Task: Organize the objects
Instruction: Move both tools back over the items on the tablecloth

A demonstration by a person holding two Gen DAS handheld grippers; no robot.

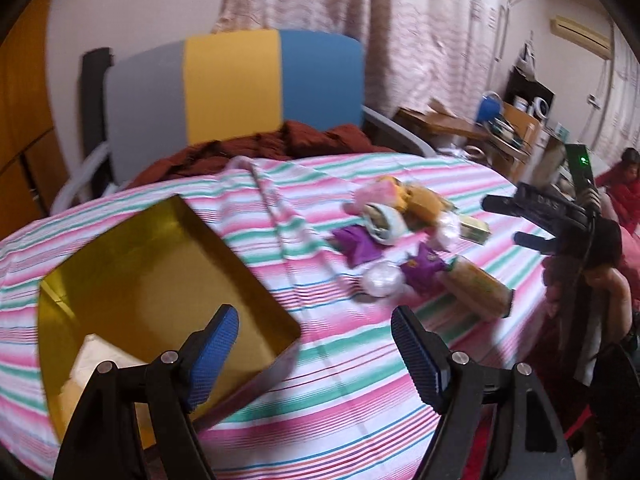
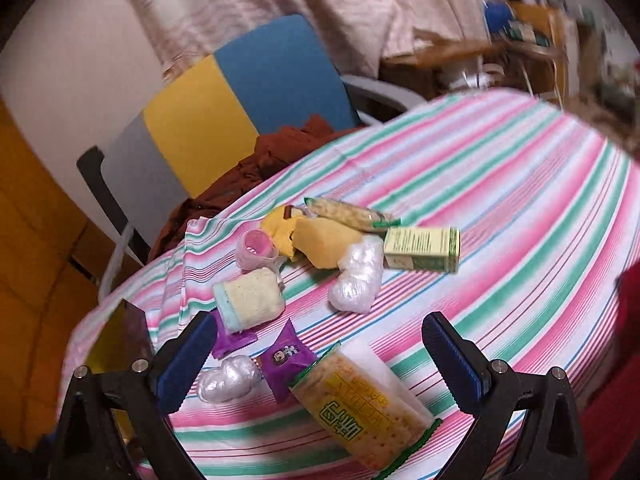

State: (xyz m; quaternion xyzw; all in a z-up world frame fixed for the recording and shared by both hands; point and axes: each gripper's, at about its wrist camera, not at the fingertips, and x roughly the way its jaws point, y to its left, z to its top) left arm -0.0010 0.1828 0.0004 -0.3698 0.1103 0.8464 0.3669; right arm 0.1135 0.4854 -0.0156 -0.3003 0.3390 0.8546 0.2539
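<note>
An open gold tin [image 1: 160, 280] sits on the striped tablecloth [image 1: 340, 380] at the left, with a pale packet [image 1: 96, 360] in its near corner. My left gripper [image 1: 316, 332] hovers open and empty over the tin's right edge. Right of the tin lies a pile of snacks [image 1: 400, 240]. In the right wrist view, my right gripper [image 2: 318, 332] is open and empty just above a cracker pack [image 2: 360, 400], a purple packet [image 2: 286, 358] and a clear-wrapped white sweet [image 2: 228, 378]. Farther off lie a wrapped cake roll [image 2: 250, 298], a pink cup [image 2: 256, 250], yellow packets [image 2: 320, 242] and a green box [image 2: 422, 249].
A chair [image 1: 232, 84] with a grey, yellow and blue back stands behind the table with a rust-red cloth [image 1: 280, 144] on it. Curtains and a cluttered desk [image 1: 512, 120] are at the back right. A person in red [image 1: 624, 184] is at the far right. The tin's corner [image 2: 132, 332] shows left of the right gripper.
</note>
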